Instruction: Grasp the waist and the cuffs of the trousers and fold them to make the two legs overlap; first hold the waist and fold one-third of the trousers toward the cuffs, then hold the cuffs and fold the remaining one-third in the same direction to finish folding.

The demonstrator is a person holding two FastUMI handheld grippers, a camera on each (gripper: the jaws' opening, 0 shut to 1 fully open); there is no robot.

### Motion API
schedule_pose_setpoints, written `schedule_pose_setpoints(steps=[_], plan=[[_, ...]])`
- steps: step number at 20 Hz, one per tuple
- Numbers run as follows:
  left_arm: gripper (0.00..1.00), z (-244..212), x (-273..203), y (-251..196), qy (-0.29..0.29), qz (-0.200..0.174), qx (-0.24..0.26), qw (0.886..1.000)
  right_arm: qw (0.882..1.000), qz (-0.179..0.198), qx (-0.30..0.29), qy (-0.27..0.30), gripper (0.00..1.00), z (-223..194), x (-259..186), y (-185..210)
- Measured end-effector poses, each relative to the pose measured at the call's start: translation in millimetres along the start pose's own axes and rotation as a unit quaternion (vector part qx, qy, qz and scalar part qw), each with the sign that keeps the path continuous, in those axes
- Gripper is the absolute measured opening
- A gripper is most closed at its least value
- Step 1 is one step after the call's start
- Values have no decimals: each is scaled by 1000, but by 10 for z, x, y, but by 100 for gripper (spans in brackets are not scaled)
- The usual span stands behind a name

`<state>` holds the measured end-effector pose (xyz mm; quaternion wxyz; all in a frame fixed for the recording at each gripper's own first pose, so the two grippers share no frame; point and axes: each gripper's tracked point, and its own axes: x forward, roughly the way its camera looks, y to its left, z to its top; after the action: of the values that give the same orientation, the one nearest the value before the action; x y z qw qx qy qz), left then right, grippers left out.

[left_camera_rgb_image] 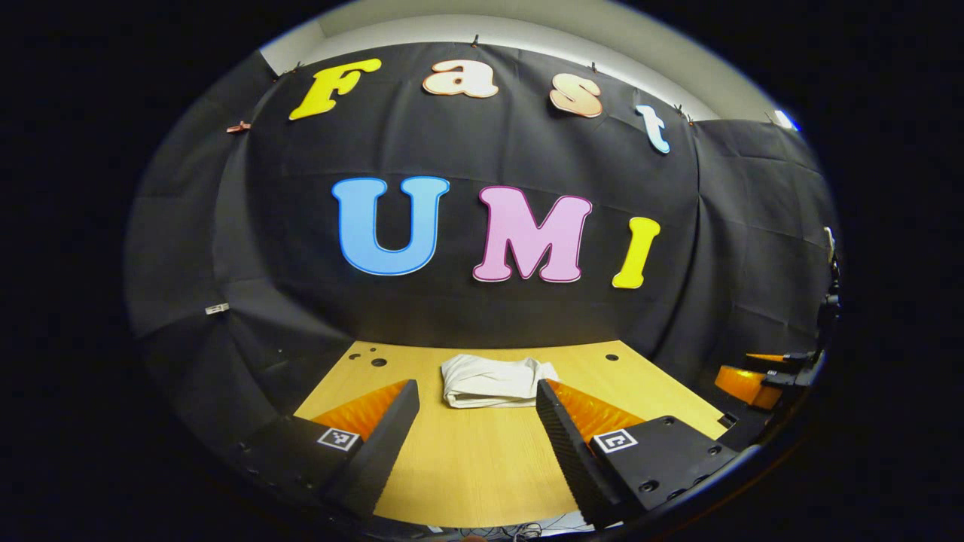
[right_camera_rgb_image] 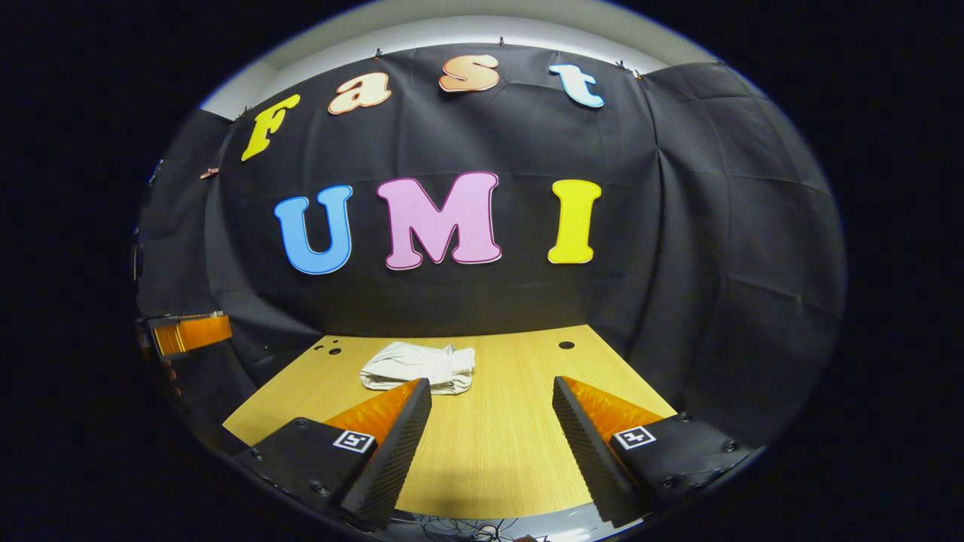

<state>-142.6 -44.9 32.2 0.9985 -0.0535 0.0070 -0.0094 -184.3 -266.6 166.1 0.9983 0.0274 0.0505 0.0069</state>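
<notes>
In the left gripper view the left gripper (left_camera_rgb_image: pixel 476 421) sits nearest, its two fingers spread wide with bare wood showing between them; they hold nothing and touch nothing, hanging above the near part of the bench (left_camera_rgb_image: pixel 482 482). The right gripper (right_camera_rgb_image: pixel 491 418), seen in the right gripper view, stands the same way: two fingers wide apart, nothing between them, clear of the cloth. Each gripper body carries two small square markers, one on each finger block. Beyond the fingertips lies the one pair of trousers (left_camera_rgb_image: pixel 493 381), a pale, off-white bundle already folded into a compact, roughly rectangular stack with layered edges showing along its near side. In the left gripper view the trousers lie just past the fingertips and between the lines of the two fingers, toward the far half of the bench; in the right gripper view the trousers (right_camera_rgb_image: pixel 419 366) sit just beyond that gripper's left finger, whose tip overlaps the bundle's near edge in the picture. Whether it touches cannot be told. A few small dark holes (left_camera_rgb_image: pixel 374 360) dot the bench near the far edge, on either side of the trousers. Behind the trousers the bench ends at the black cloth wall (left_camera_rgb_image: pixel 482 316). At the far right edge of the left gripper view, well away from the trousers, the other gripper (left_camera_rgb_image: pixel 761 376) appears in part; its opening cannot be judged there.
</notes>
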Motion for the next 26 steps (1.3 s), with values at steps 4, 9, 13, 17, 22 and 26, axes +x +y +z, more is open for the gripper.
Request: schedule_pose_setpoints(steps=[4, 9, 13, 17, 22, 26], plan=[[97, -282, -311, 133, 7, 29, -30, 999, 1000, 12, -11, 0, 99, -167, -235, 196], [97, -562, -508, 115, 27, 42, -21, 999, 999, 37, -20, 21, 99, -365, -377, 432], [97, -597, -602, -41, 31, 22, -15, 999, 998, 55, -20, 38, 99, -548, -431, 576], [97, -675, -646, -145, 44, 6, -10, 999, 996, 66, -20, 49, 99, -595, -479, 603], [97, -705, -648, -207, 52, -2, -10, 999, 997, 60, -21, 46, 99, -595, -496, 543], [97, -744, -633, -209, 53, -2, -14, 999, 997, 55, -29, 40, 98, -516, -456, 483]])
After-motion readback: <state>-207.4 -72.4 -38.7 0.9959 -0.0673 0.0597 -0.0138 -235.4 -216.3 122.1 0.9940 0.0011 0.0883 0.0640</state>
